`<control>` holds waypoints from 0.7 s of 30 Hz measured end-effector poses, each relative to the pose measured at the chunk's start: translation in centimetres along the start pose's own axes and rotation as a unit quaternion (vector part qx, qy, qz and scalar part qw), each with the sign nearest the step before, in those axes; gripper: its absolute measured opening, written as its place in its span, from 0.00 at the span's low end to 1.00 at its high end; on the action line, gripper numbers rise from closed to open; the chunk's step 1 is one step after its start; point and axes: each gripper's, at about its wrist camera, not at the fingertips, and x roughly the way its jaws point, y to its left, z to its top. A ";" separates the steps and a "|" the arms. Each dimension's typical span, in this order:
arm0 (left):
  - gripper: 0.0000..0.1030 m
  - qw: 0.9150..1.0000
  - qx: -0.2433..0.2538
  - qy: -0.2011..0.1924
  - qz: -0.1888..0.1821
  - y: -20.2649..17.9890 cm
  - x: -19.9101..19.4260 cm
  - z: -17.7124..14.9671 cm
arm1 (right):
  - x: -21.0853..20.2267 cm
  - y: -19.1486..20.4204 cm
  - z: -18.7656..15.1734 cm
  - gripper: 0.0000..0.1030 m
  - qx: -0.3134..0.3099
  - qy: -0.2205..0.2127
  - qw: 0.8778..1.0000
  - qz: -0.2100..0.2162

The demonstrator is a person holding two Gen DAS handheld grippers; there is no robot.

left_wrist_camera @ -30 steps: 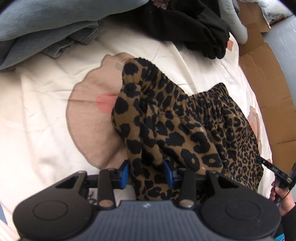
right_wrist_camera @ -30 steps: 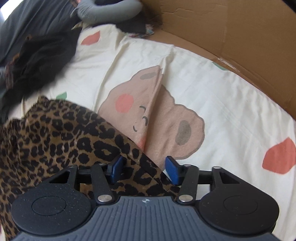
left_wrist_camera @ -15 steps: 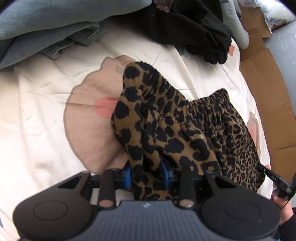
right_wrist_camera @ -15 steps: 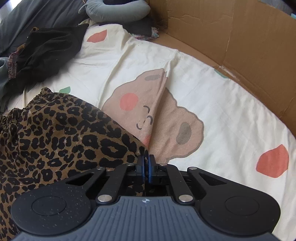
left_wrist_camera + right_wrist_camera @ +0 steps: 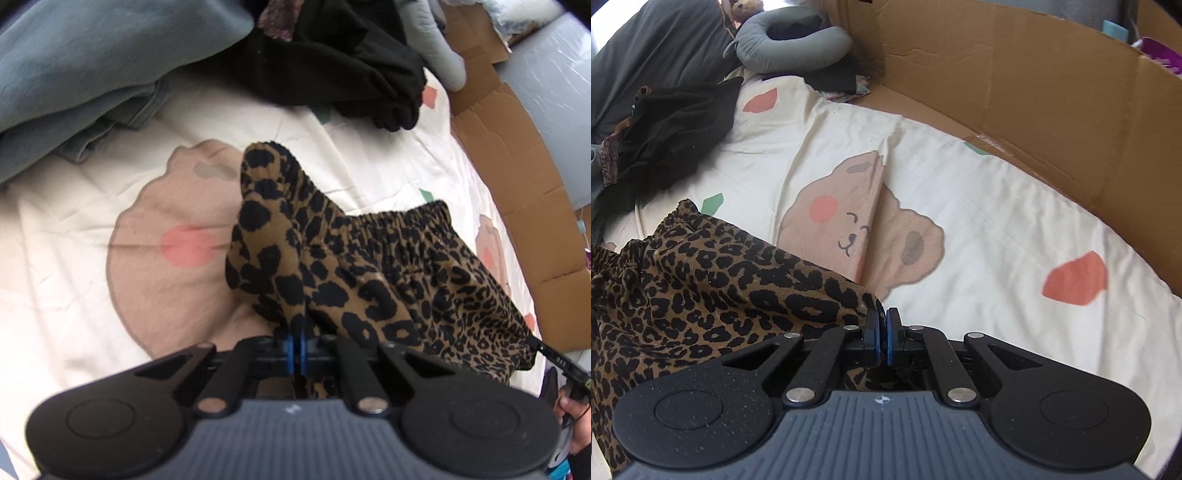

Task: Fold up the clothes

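A leopard-print garment (image 5: 388, 269) with an elastic waistband lies bunched on a cream bedsheet with bear prints. My left gripper (image 5: 296, 341) is shut on a pinched fold of it near the waistband end. The same garment fills the left of the right wrist view (image 5: 701, 266). My right gripper (image 5: 882, 332) is shut on its edge, the cloth pulled up off the sheet. The cloth inside both pairs of blue pads is hidden.
A grey-blue garment pile (image 5: 85, 74) and a black garment (image 5: 351, 62) lie at the far side of the bed. A grey neck pillow (image 5: 794, 40) and cardboard walls (image 5: 1034, 85) border the sheet (image 5: 997, 229). The other gripper's tip and a hand show at the lower right (image 5: 565, 380).
Both grippers closed on the leopard-print garment: the right one half a second ago, the left one just now. Both have lifted the cloth a little.
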 end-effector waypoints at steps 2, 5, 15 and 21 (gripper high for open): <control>0.03 1.000 0.008 -0.001 -0.005 -0.3 0.1 0.5 | -0.5 -0.5 -0.7 0.00 0.012 0.000 1.000 -0.011; 0.02 0.999 0.029 -0.003 -0.014 -1.2 0.3 1.7 | -1.2 -1.3 -2.0 0.00 0.031 0.003 0.999 -0.028; 0.02 0.993 0.102 0.020 -0.055 -5.1 1.2 5.0 | -6.4 -4.3 -6.9 0.00 0.097 0.023 0.992 -0.082; 0.02 0.986 0.148 0.042 -0.065 -7.5 2.0 5.8 | -9.8 -5.1 -9.3 0.00 0.131 0.033 0.985 -0.105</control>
